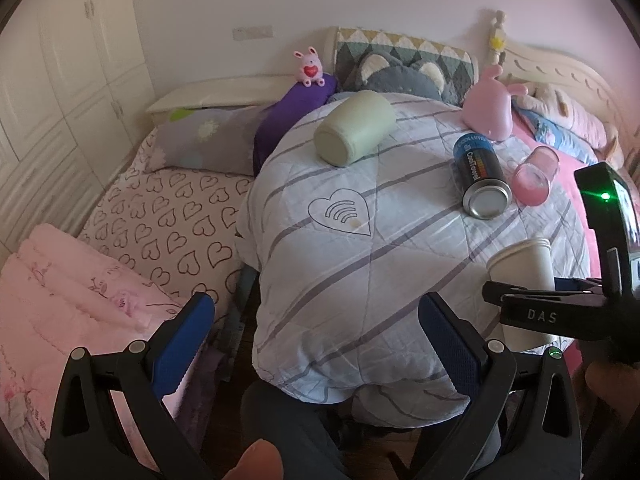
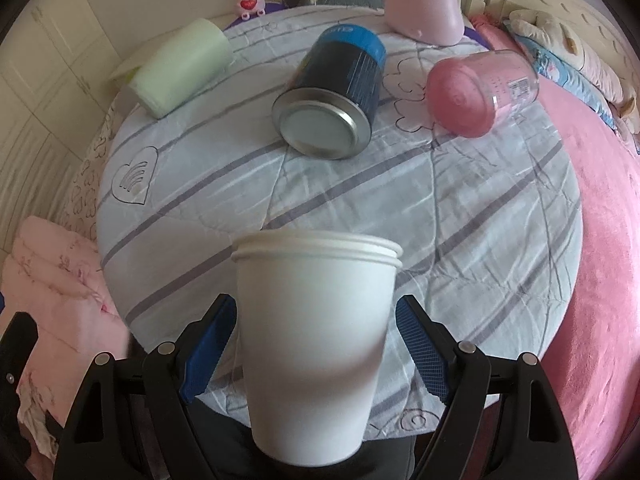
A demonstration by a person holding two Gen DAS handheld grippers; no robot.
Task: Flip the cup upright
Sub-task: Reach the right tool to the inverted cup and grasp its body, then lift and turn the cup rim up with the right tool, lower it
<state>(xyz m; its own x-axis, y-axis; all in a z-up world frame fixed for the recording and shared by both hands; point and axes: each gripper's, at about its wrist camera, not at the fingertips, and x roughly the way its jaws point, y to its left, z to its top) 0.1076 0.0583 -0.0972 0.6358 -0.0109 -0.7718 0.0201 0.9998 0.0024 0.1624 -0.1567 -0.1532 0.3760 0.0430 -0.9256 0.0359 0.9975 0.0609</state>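
Note:
A white paper cup (image 2: 316, 344) stands upright at the near edge of a round table covered with a striped quilt (image 2: 460, 216). My right gripper (image 2: 316, 344) is open, its blue pads (image 2: 420, 348) on either side of the cup with small gaps. In the left wrist view the cup (image 1: 524, 268) shows at the right, with the right gripper (image 1: 532, 300) around it. My left gripper (image 1: 316, 344) is open and empty, low at the table's near left edge.
On the quilt lie a pale green cup (image 1: 354, 132) on its side, a dark blue can (image 2: 332, 100) on its side, and a pink glass cup (image 2: 476, 92) on its side. A pink rabbit toy (image 2: 428, 4) sits at the back. Beds and pillows surround the table.

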